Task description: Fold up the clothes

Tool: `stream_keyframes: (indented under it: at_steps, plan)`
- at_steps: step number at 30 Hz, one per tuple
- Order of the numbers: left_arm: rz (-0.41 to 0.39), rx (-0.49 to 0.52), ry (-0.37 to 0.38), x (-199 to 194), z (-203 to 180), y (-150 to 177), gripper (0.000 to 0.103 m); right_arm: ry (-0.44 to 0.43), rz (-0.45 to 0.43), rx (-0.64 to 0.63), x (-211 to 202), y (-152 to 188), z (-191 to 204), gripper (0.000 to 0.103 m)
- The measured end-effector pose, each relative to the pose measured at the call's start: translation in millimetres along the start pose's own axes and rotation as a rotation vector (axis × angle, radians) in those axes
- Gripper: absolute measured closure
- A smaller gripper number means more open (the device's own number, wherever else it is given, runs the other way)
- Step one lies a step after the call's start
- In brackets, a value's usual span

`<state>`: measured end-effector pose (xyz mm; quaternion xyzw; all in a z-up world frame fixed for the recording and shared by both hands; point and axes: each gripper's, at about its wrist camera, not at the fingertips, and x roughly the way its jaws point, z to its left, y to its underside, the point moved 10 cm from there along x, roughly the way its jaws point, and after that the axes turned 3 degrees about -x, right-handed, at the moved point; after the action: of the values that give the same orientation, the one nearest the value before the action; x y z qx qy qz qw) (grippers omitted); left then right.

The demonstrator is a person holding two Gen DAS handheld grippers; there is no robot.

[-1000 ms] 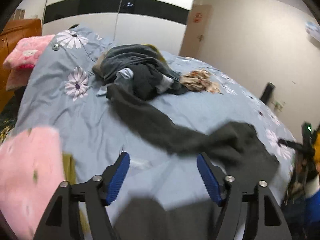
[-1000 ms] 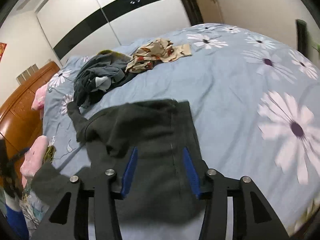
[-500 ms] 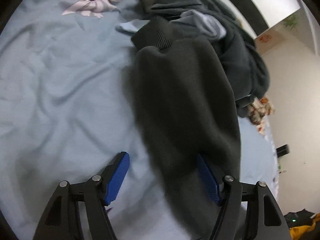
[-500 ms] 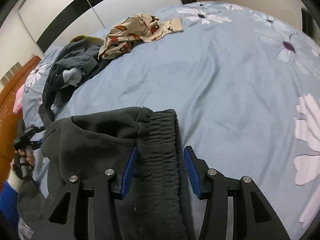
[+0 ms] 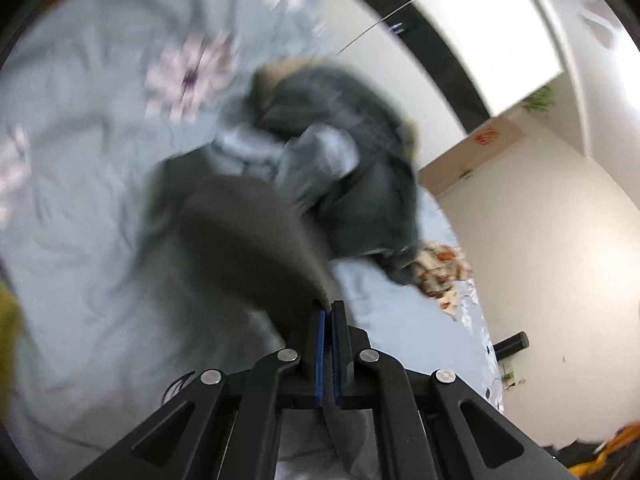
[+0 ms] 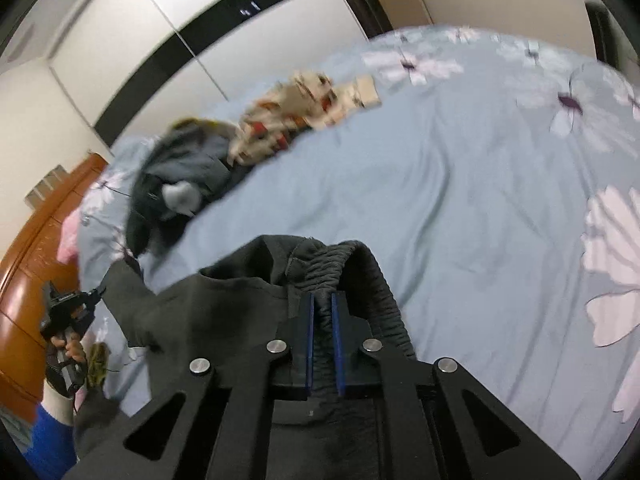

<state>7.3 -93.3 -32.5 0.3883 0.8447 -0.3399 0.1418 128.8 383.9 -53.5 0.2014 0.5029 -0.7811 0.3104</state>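
Note:
Dark grey sweatpants (image 6: 224,316) lie on the blue flowered bed (image 6: 460,200). My right gripper (image 6: 322,300) is shut on their ribbed elastic waistband (image 6: 360,276), which bunches up between the blue pads. My left gripper (image 5: 328,312) is shut on the fabric of a trouser leg (image 5: 240,236), which runs away from the pads across the sheet. The left wrist view is blurred. The left gripper also shows at the left edge of the right wrist view (image 6: 72,308), held in a hand.
A heap of dark and light grey clothes (image 5: 352,168) lies on the bed beyond the leg, also in the right wrist view (image 6: 176,188). A beige patterned garment (image 6: 304,108) lies next to it. A wooden headboard (image 6: 28,264) stands at the left, a white wardrobe (image 6: 180,32) behind.
Both grippers have closed: the right on the waistband, the left on the trouser leg. The left gripper has tilted up, and both views are in motion.

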Motion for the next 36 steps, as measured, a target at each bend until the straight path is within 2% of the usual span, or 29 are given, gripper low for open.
stream_keyframes:
  at_steps: [5, 8, 10, 13, 16, 20, 22, 25, 29, 31, 33, 36]
  plan:
    - [-0.104, 0.058, 0.035, -101, -44, -12, 0.100, -0.059, -0.122, -0.008, -55, -15, 24, 0.095]
    - [-0.135, 0.102, -0.025, -125, -47, -21, 0.100, -0.089, -0.186, -0.026, -85, -26, 30, 0.095]
    - [-0.155, 0.132, -0.067, -140, -50, -27, 0.100, -0.068, -0.176, -0.017, -80, -31, 24, 0.095]
    - [-0.099, 0.153, -0.174, -93, -24, -34, 0.100, -0.026, -0.135, 0.006, -58, -33, 10, 0.095]
    - [0.018, 0.115, -0.312, -21, 23, -26, 0.100, 0.018, -0.072, 0.048, -21, -22, -13, 0.095]
    - [0.046, 0.091, -0.386, 48, 57, -24, 0.100, 0.064, -0.020, 0.118, 19, -16, -46, 0.096]
    - [0.056, 0.100, -0.419, 71, 66, -26, 0.100, 0.082, -0.001, 0.117, 30, -19, -55, 0.096]
    - [0.096, 0.069, -0.430, 91, 72, -27, 0.099, 0.108, 0.019, 0.105, 44, -22, -63, 0.096]
    - [0.152, 0.073, -0.397, 92, 69, -22, 0.095, 0.140, 0.053, 0.108, 61, -15, -73, 0.096]
    - [0.165, 0.083, -0.352, 81, 61, -19, 0.086, 0.148, 0.071, 0.109, 65, -10, -77, 0.095]
    - [0.171, 0.092, -0.326, 53, 53, -16, 0.080, 0.132, 0.070, 0.103, 61, -8, -76, 0.095]
    - [0.139, 0.128, -0.299, 2, 37, -4, 0.069, 0.140, 0.035, 0.078, 40, -13, -75, 0.094]
